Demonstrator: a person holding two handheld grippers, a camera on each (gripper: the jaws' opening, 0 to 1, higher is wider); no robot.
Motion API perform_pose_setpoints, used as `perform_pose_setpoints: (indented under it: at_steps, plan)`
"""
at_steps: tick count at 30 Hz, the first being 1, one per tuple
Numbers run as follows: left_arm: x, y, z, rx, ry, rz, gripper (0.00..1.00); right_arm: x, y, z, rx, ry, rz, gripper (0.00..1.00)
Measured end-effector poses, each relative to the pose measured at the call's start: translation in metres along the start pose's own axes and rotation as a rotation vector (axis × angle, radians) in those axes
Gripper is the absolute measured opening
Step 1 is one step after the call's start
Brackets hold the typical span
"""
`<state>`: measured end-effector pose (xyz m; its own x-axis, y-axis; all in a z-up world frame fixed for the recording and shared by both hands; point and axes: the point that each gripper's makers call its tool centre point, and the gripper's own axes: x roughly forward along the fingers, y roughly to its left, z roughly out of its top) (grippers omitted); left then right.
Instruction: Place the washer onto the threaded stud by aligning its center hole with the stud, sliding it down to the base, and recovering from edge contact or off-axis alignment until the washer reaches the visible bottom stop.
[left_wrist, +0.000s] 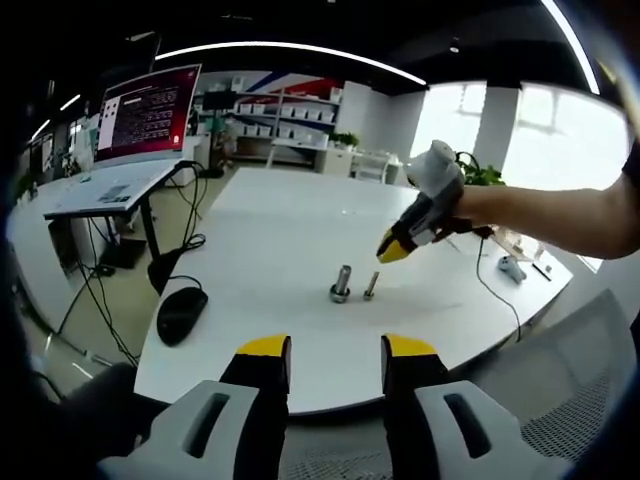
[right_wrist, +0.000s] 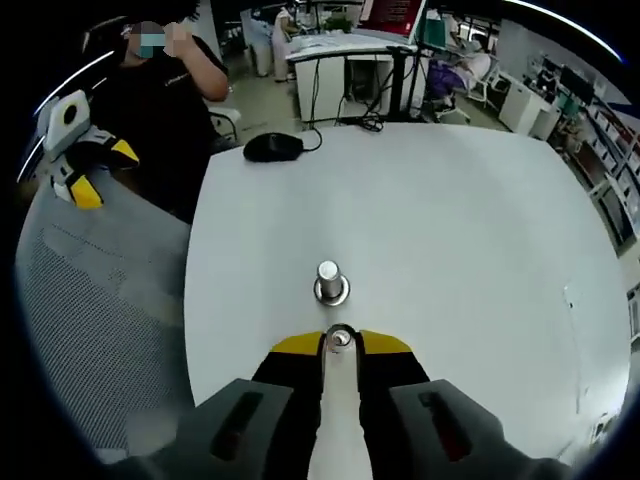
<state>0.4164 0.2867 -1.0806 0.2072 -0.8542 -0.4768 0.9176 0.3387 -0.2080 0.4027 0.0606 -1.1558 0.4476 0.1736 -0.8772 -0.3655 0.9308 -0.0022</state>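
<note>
Left gripper (left_wrist: 335, 352) jaws open, right gripper (right_wrist: 341, 345) jaws around small stud (right_wrist: 341, 338), monitor (left_wrist: 147, 110) text unreadable

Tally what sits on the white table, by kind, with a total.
Studs: 2, a thick one and a thin one
Mouse: 1
Small grey item at the far edge, kind unclear: 1
Total: 4

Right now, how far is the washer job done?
Done: hard to say; the stud stands on the table with a wide ring at its base, washer or flange unclear. In hand: the right claw hovers near it, a small round metal piece between its tips. Remaining: aligning, sliding down.
</note>
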Motion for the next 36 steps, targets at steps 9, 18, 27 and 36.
perform_pose_setpoints:
  at_steps: [9,18,27,36]
  plan:
    - [0.000,0.000,0.000,-0.001,-0.002,-0.001,0.35,0.015,0.000,-0.011,-0.019,0.083,0.014,0.14]
    - [0.000,0.000,0.000,-0.003,-0.005,-0.001,0.35,0.025,0.004,-0.014,-0.022,0.119,0.024,0.14]
    - [-0.001,-0.001,0.000,-0.001,-0.002,-0.003,0.35,0.043,0.005,-0.025,-0.012,0.174,0.027,0.14]
    - [0.000,-0.001,0.000,0.001,0.001,-0.003,0.35,0.061,0.005,-0.038,0.010,0.225,0.029,0.14]
